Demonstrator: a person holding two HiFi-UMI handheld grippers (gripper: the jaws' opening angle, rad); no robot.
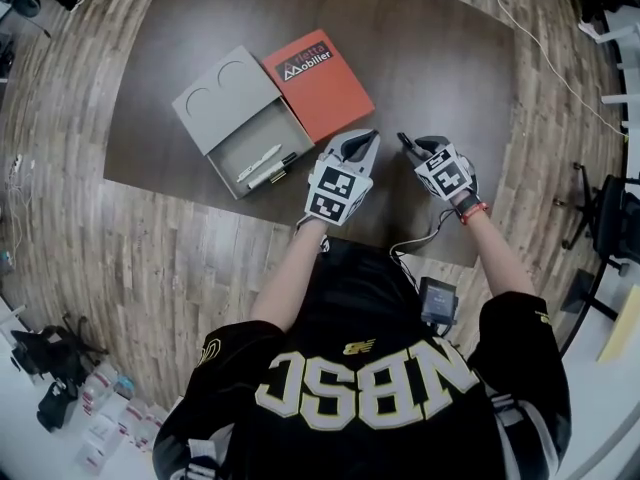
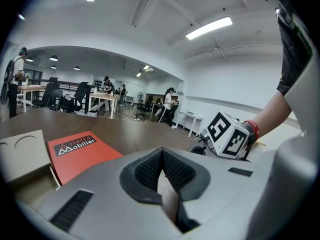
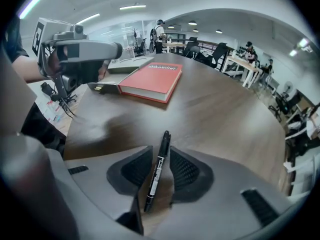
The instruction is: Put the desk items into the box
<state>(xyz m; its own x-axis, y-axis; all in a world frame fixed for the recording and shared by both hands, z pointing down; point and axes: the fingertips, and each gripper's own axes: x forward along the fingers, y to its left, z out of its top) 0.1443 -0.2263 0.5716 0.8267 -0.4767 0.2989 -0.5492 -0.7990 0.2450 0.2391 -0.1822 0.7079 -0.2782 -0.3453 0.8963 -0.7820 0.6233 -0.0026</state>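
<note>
A black marker pen (image 3: 156, 171) lies on the dark table between the pads of my right gripper (image 3: 161, 156), which stand open on either side of it and do not press it. In the head view the right gripper (image 1: 410, 146) is near the table's front edge. My left gripper (image 1: 352, 148) is beside it, shut with nothing held (image 2: 161, 156). The grey box (image 1: 240, 118) sits to the left with its tray open and two pens (image 1: 265, 166) inside. A red notebook (image 1: 318, 80) lies against the box's right side.
The brown table (image 1: 430, 58) extends behind and to the right of the grippers. Its front edge runs just under both hands. A black office chair (image 1: 600, 213) stands on the wood floor at the right. People and desks fill the far background.
</note>
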